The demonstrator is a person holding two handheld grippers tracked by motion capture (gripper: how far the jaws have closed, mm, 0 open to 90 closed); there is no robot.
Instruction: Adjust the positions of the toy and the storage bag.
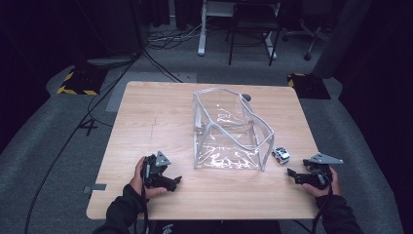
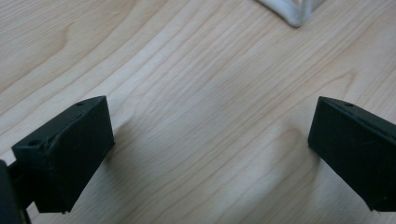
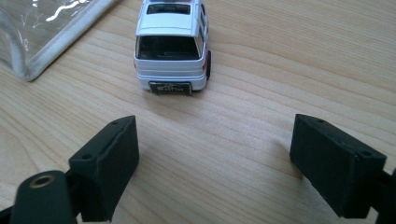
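A clear plastic pouch with white piping [image 1: 229, 131] stands open in the middle of the wooden table [image 1: 146, 112]. A small white toy car [image 1: 280, 155] sits just right of the pouch's near corner. In the right gripper view the toy car [image 3: 172, 44] shows its rear, a short way beyond my open right gripper [image 3: 215, 163]. In the high view my right gripper [image 1: 295, 175] rests near the front right edge. My left gripper [image 1: 174, 183] is open at the front left, jaws empty over bare wood [image 2: 210, 140], with a pouch corner [image 2: 292, 11] at the top.
Beyond the table are a desk frame [image 1: 202, 29], a chair base [image 1: 307, 39], floor cables [image 1: 160, 63] and yellow-black weighted bases [image 1: 78, 83]. Bare wood lies left of the pouch and along the front edge.
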